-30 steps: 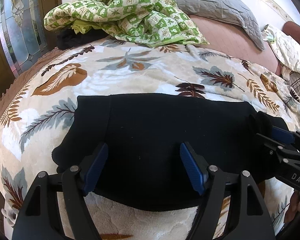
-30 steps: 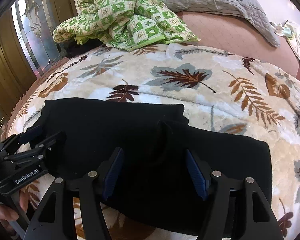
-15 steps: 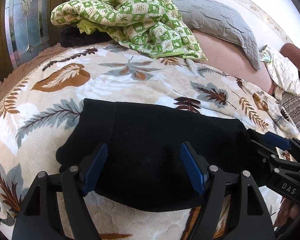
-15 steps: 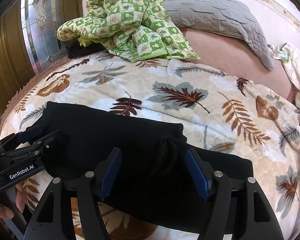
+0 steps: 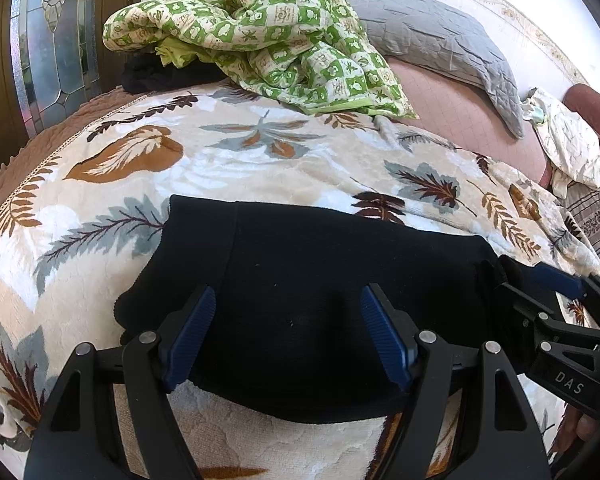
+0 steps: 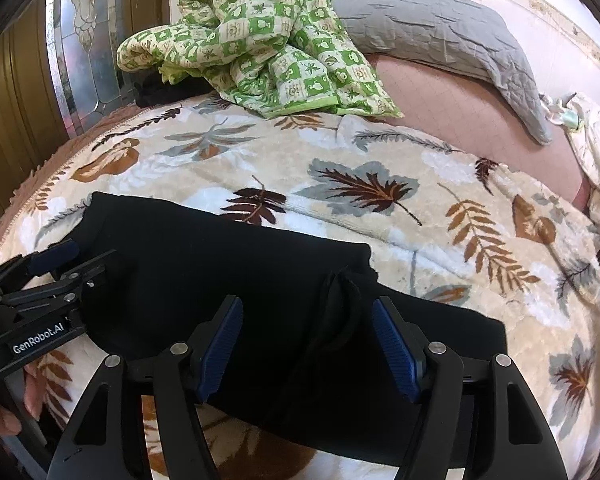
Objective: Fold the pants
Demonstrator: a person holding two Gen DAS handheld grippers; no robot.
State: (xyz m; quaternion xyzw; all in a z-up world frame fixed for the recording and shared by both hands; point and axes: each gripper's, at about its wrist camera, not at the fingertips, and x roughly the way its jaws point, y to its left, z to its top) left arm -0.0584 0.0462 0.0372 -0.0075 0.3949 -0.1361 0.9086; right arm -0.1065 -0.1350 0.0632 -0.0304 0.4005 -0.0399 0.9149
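The black pants (image 5: 300, 280) lie folded into a long dark strip across the near part of the leaf-patterned blanket (image 5: 260, 160) on the bed, and over the last second they have not shifted at all. What has changed is the view: both cameras have risen and drawn back a little, so more of the blanket shows beyond the cloth and the green checked quilt (image 5: 268, 28) at the head of the bed sits lower in the picture.

The left tongs (image 5: 288, 332) hang over the near edge of the strip with the blue pads spread wide, gripping nothing. The right tongs (image 6: 306, 344) are just as slack, jaws apart over the bunched ridge (image 6: 340, 292) where one layer ends on top of another. Seen from the left camera, the right tool sits at the strip's right end; from the right camera, the left tool sits at the left end.

To my eye this is a pause between folds: the last fold looks laid down and let go, and the hands seem to be lining up for another. That small ridge may want smoothing before the strip is folded over once more.
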